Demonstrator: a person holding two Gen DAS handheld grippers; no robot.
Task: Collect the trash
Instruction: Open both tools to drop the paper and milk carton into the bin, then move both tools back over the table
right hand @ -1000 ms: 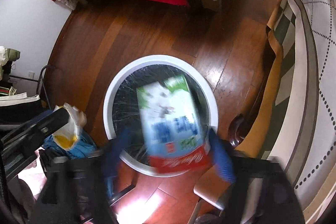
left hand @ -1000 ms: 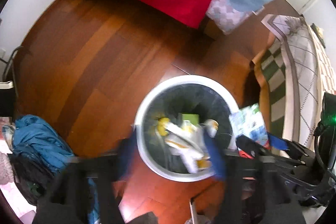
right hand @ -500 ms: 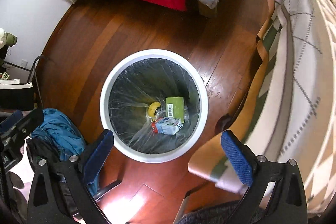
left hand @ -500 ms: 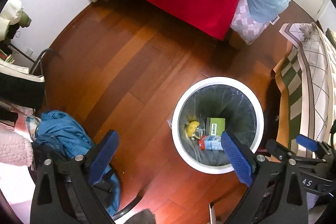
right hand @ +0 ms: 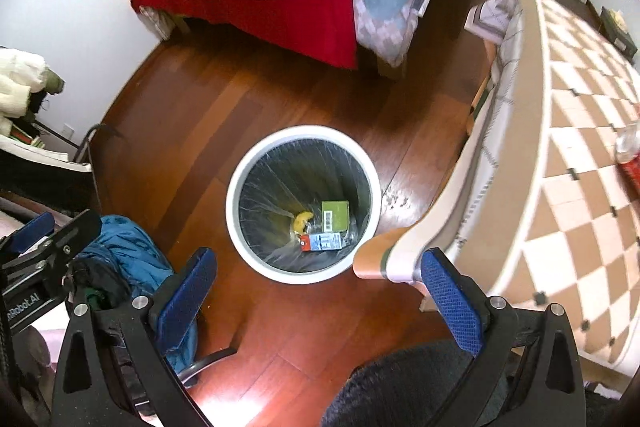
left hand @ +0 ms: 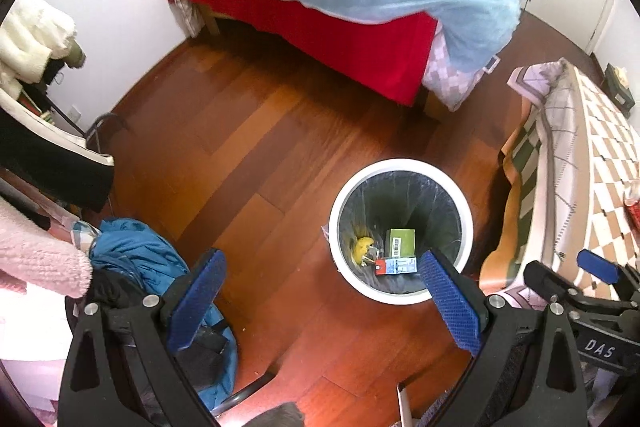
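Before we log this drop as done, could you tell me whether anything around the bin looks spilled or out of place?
Nothing stands out. The bin stands upright on the wood floor, and the banana peel, green box and carton all lie inside it. No trash shows on the floor beside it.

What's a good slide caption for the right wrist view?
Open right gripper above white bin holding banana peel and cartons.

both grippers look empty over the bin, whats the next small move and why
Probably swing both away from the trash bin toward the checkered table to look for more trash. The left gripper and right gripper are open and hold nothing, while the banana peel, green box and carton already lie inside. A red item sits at the table's edge, too cut off to identify.
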